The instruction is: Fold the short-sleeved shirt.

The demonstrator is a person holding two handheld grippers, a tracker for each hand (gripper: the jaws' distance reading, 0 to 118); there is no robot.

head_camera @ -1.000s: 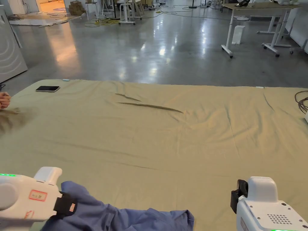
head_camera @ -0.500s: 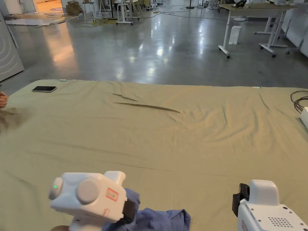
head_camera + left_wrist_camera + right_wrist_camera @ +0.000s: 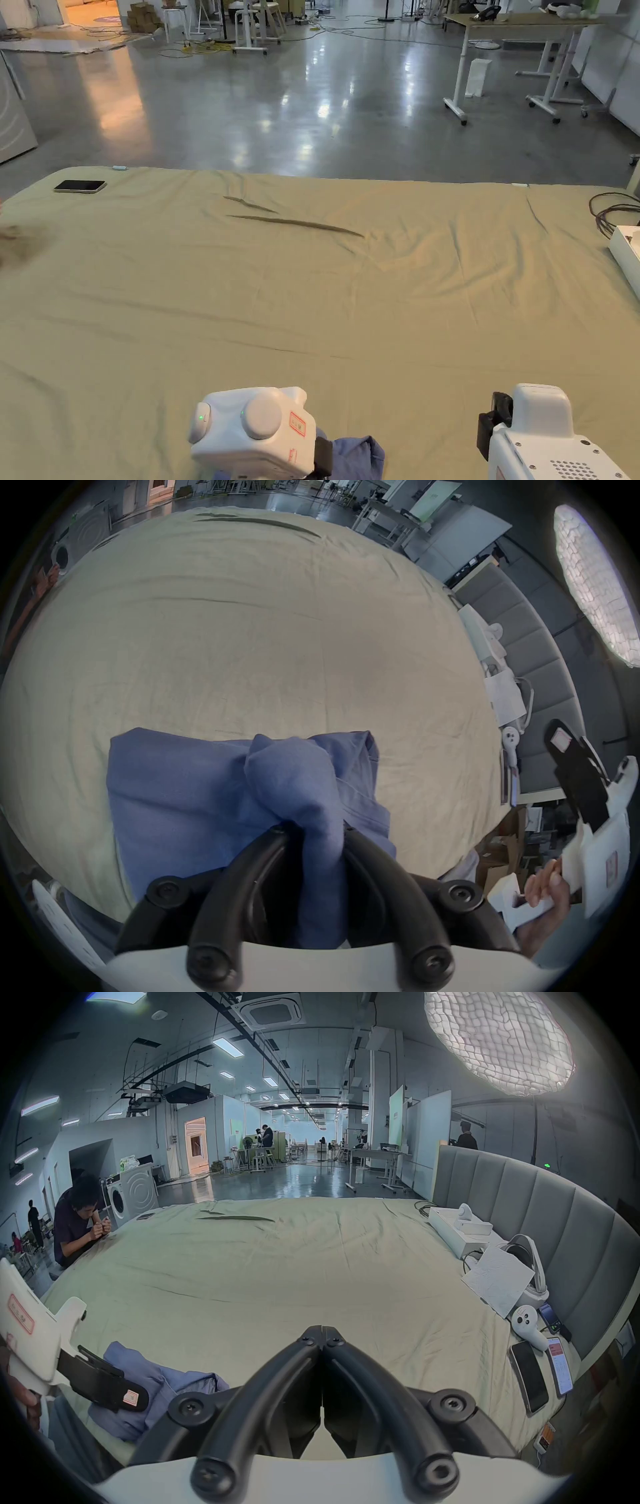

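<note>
The blue short-sleeved shirt (image 3: 180, 791) lies crumpled at the near edge of the pale green bed sheet (image 3: 375, 300). My left gripper (image 3: 315, 830) is shut on a bunched fold of it, the cloth pulled up between both jaws. In the head view the left gripper (image 3: 322, 459) sits at the bottom centre over the shirt (image 3: 356, 456). My right gripper (image 3: 322, 1333) is shut with nothing in it, hovering above bare sheet to the right of the shirt (image 3: 187, 1380). It shows at the lower right in the head view (image 3: 486, 431).
A dark phone (image 3: 79, 186) lies at the far left corner. A white box (image 3: 625, 250) and cables (image 3: 609, 212) sit at the right edge, with two phones (image 3: 528, 1373) by the grey headboard (image 3: 554, 1217). A person (image 3: 76, 1227) crouches at the left side.
My left gripper has swung from the lower left to the bottom centre, carrying the shirt fold rightward over the rest of the cloth. The right gripper has barely moved.
</note>
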